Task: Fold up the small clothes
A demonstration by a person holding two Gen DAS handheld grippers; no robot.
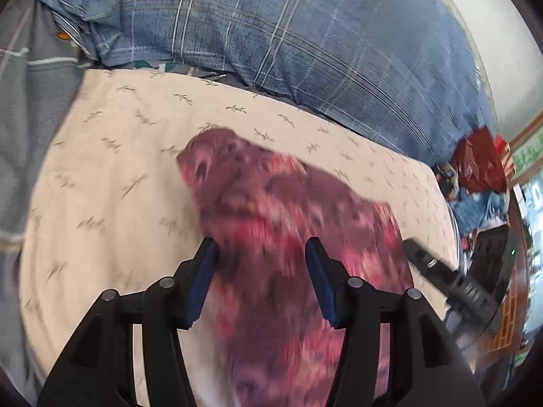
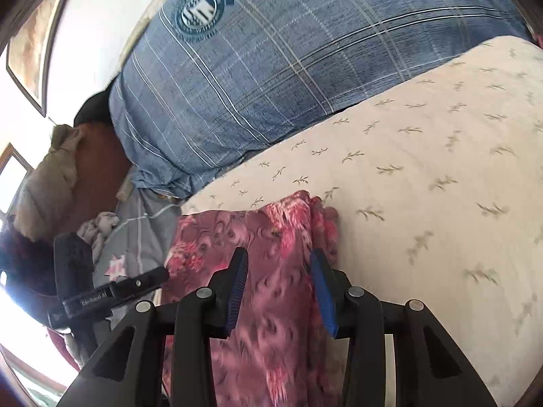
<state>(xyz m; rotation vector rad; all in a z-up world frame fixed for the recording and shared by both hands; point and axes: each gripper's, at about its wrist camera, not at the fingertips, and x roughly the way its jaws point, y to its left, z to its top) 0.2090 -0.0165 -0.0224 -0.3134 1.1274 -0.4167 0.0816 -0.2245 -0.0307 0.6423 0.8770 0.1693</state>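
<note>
Cloth, thin and limp: the pink floral garment [image 1: 271,224] lies on the cream sheet [image 1: 112,176], below the blue plaid pillow [image 1: 305,34]. It should be light and drape and slip readily; edges or corners look best to pinch. Left gripper [image 1: 261,257] and right gripper [image 2: 278,264] hover over it, jaws partly open, holding nothing.

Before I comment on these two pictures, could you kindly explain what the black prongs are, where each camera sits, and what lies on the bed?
There is no robot: a person holds a two-finger gripper in each hand, each with a camera looking along its fingers. One picture shows the left gripper, the other the right gripper. Both have their jaws apart over a red floral garment, gripping nothing. The garment lies on a cream leaf-print cover; behind is a blue plaid pillow.
</note>
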